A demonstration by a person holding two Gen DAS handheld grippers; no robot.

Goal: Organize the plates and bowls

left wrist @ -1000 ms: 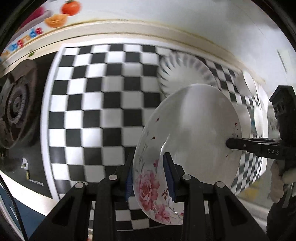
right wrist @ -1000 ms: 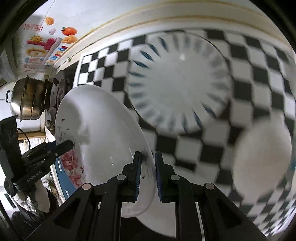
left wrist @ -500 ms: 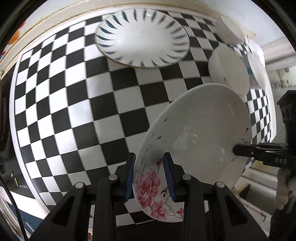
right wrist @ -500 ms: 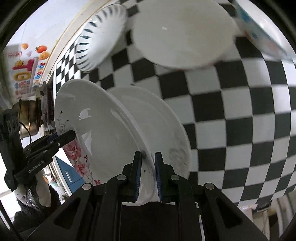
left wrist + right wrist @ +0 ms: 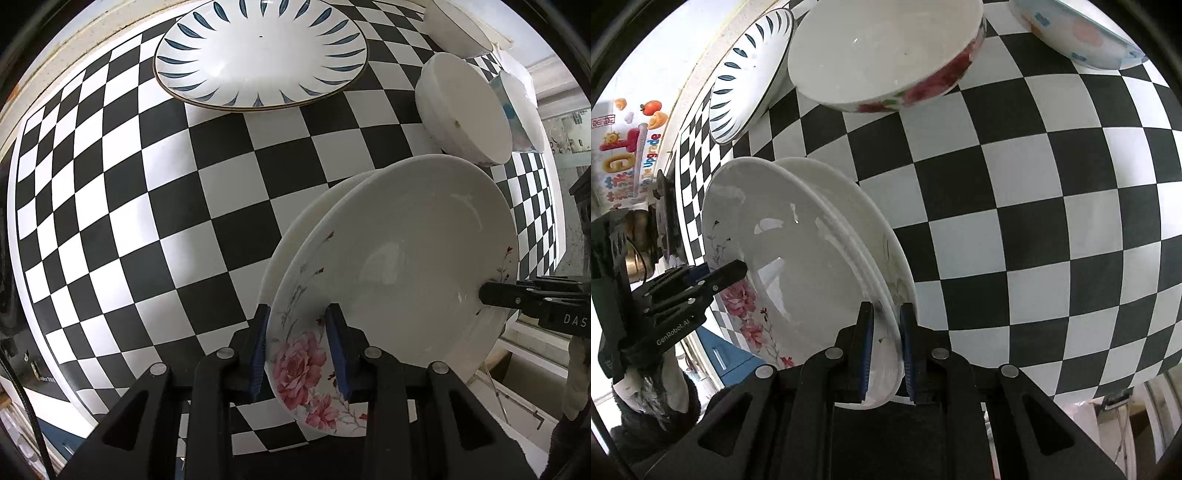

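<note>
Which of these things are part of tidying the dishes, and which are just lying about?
Part of the job:
- flowered plate, held at opposite rims by the left gripper and right gripper
- white plate right beneath it
- blue-leaf plate
- red-flowered bowl
- pastel bowl

Just lying about:
- checkered mat
- wall stickers

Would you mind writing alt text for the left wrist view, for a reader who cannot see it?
The left gripper clamps the near rim of a white floral plate, whose far rim the right gripper pinches, just above a plain white plate. They are over a black-and-white checkered counter, with a blue-leaf plate and bowls beyond.
</note>
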